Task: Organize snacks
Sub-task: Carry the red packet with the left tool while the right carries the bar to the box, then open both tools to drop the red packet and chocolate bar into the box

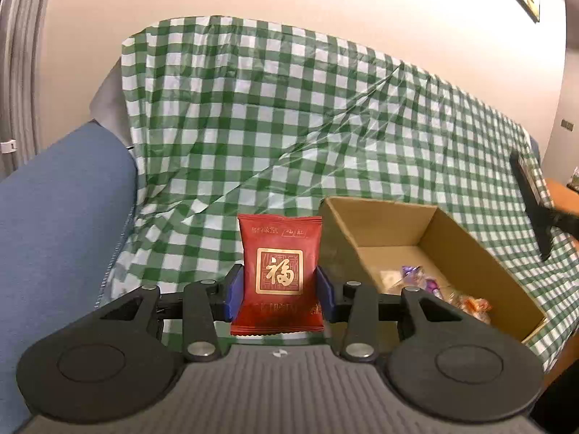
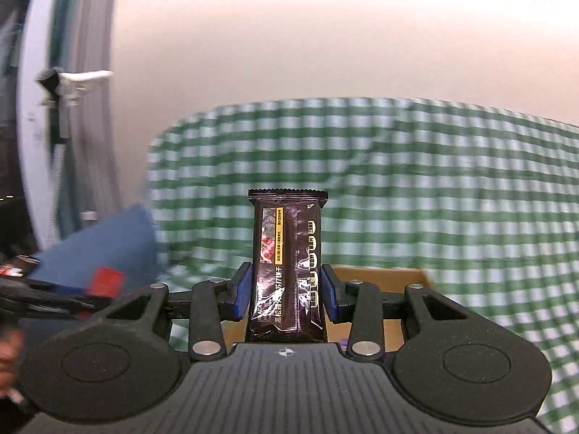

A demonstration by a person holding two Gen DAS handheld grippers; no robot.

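Note:
My left gripper [image 1: 278,285] is shut on a red snack packet [image 1: 279,275] with a gold square emblem, held upright between the blue pads. To its right an open cardboard box [image 1: 383,217] lies on the green checked cloth [image 1: 289,108], with several wrapped sweets [image 1: 427,282] inside. My right gripper [image 2: 286,285] is shut on a dark brown biscuit bar packet [image 2: 286,264], also upright. Behind it the box rim [image 2: 380,276] shows, partly hidden by the fingers. In the right wrist view the red packet [image 2: 106,280] in the other gripper shows blurred at the left.
The checked cloth drapes a sofa back against a cream wall. A blue sofa arm [image 1: 61,217] sits at the left. A black finger of the other gripper [image 1: 535,202] crosses the right edge, with an orange surface [image 1: 561,195] behind. A hand [image 2: 9,361] shows low left.

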